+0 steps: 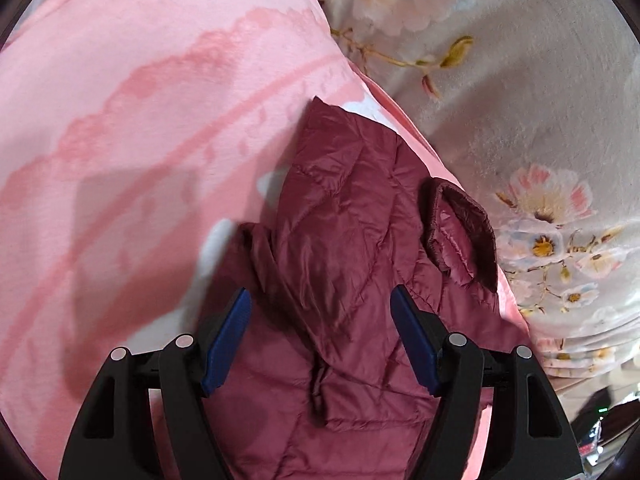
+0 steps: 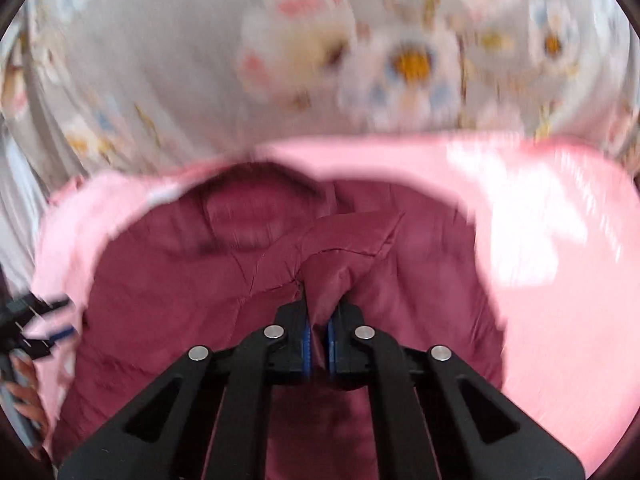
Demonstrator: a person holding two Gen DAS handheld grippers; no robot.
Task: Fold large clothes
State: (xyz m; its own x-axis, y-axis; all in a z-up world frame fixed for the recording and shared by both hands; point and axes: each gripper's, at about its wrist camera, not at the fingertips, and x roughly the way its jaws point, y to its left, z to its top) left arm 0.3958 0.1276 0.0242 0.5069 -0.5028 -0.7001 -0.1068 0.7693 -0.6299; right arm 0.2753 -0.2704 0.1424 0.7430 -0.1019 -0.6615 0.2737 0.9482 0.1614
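A maroon quilted jacket (image 1: 340, 248) lies on a pink blanket (image 1: 140, 120); one sleeve cuff (image 1: 460, 232) is turned up at its right side. My left gripper (image 1: 320, 296) hovers over the jacket, its blue pads wide apart and nothing pinched between them. In the blurred right wrist view, my right gripper (image 2: 319, 308) is shut on a raised fold of the jacket (image 2: 180, 280), which bunches up between the pads. The left gripper (image 2: 44, 320) shows at that view's left edge, with a hand (image 2: 24, 400) below it.
The pink blanket (image 2: 560, 280) spreads around the jacket on every side. Beyond it lies a grey bedspread with a flower print (image 1: 520, 80), also filling the top of the right wrist view as floral bedding (image 2: 200, 60). Dark clutter (image 1: 600, 420) shows at the lower right.
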